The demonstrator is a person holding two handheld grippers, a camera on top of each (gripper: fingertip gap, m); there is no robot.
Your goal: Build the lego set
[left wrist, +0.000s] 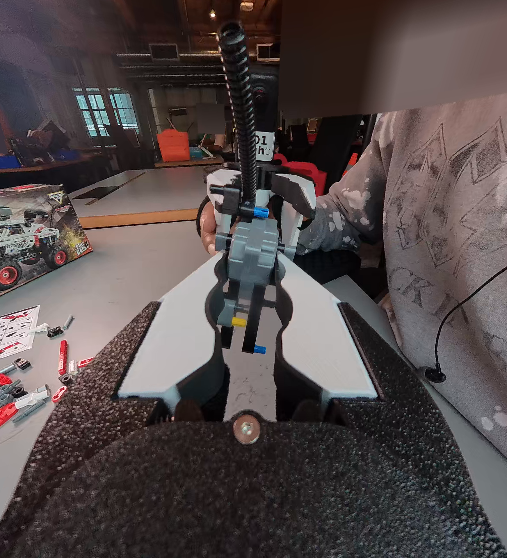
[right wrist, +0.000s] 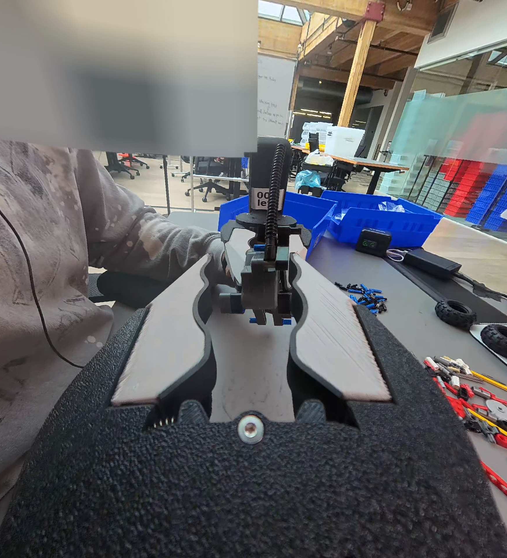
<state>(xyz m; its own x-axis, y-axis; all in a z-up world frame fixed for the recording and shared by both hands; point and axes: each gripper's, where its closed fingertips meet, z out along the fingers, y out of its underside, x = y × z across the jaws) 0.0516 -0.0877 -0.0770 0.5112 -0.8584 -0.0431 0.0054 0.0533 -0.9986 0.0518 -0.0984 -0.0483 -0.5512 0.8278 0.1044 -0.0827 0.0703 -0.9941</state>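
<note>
A grey Lego assembly (left wrist: 253, 241) with black beams, blue pins and a yellow pin is held above the grey table (left wrist: 143, 271). A black ribbed hose (left wrist: 240, 105) rises from it. My left gripper (left wrist: 250, 253) is shut on the assembly's grey body. My right gripper (right wrist: 250, 256) faces it from the other side. Its fingers straddle the assembly (right wrist: 258, 287), the right one against a black piece, with a gap on the left. The hose (right wrist: 273, 196) also shows in the right wrist view. A person's hand (left wrist: 208, 229) holds the right gripper.
On the left side lie the set's box (left wrist: 19, 229), a sticker sheet (left wrist: 1, 332) and loose red, grey and black parts (left wrist: 4, 395). On the right side are blue bins (right wrist: 382, 217), a pile of blue pins (right wrist: 364, 296), black tyres (right wrist: 454, 314), more loose parts (right wrist: 472, 401) and a black power brick (right wrist: 430, 264). The tips of both grippers are at nearly the same place.
</note>
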